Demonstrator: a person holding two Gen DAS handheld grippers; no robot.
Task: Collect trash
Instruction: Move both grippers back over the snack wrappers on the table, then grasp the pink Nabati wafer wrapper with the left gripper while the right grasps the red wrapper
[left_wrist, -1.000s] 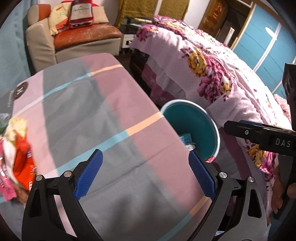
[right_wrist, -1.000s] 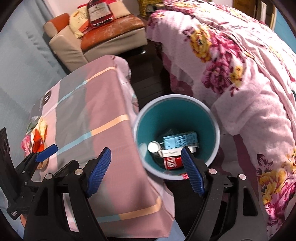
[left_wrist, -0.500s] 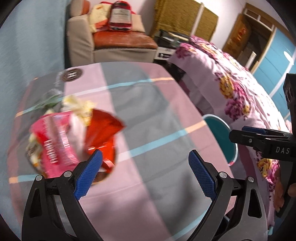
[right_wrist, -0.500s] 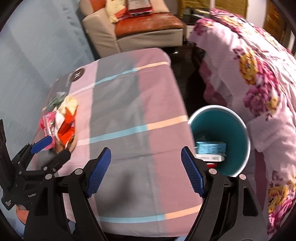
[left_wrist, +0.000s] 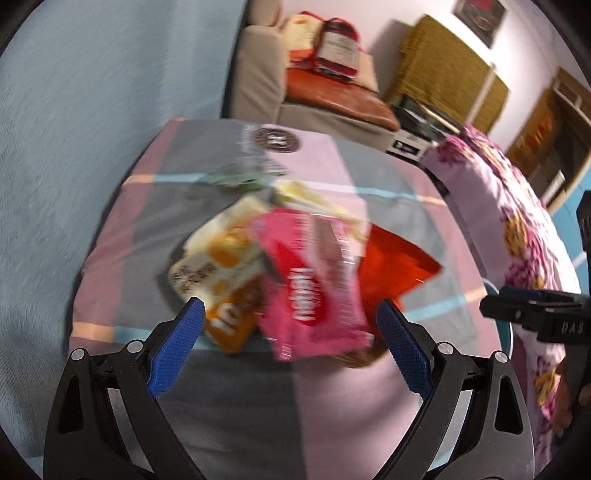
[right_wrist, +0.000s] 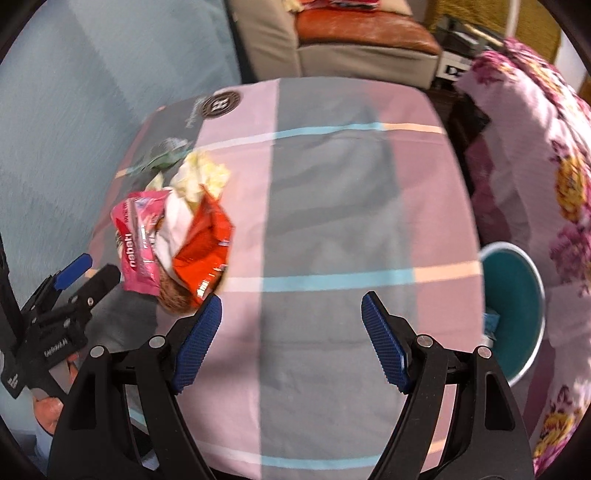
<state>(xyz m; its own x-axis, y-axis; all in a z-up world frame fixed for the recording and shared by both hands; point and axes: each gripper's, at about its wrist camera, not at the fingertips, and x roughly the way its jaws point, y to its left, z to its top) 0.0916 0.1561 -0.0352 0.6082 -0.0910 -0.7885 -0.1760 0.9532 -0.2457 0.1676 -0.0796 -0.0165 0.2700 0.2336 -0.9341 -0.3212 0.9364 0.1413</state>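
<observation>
A heap of snack wrappers lies on the checked tablecloth (left_wrist: 236, 424): a pink packet (left_wrist: 314, 288) on top, a cream and orange packet (left_wrist: 225, 273) to its left, a red packet (left_wrist: 391, 262) to its right. My left gripper (left_wrist: 290, 317) hangs open just in front of the heap, holding nothing. In the right wrist view the same pink packet (right_wrist: 138, 247) and red packet (right_wrist: 203, 251) lie at the left. My right gripper (right_wrist: 290, 314) is open and empty over the bare cloth, right of the heap. The teal bin (right_wrist: 517, 306) stands beside the table at the right.
A green wrapper (right_wrist: 166, 155) and crumpled yellowish paper (right_wrist: 201, 175) lie behind the heap. A bed with a floral pink cover (right_wrist: 554, 155) runs along the right. An armchair (left_wrist: 314, 88) stands beyond the table. A blue-grey curtain (left_wrist: 74, 129) hangs at the left.
Both grippers have swung left, away from the bin and toward the wrapper heap. The heap now sits between the left gripper's fingers in view; the bin has slid to the right edge.
</observation>
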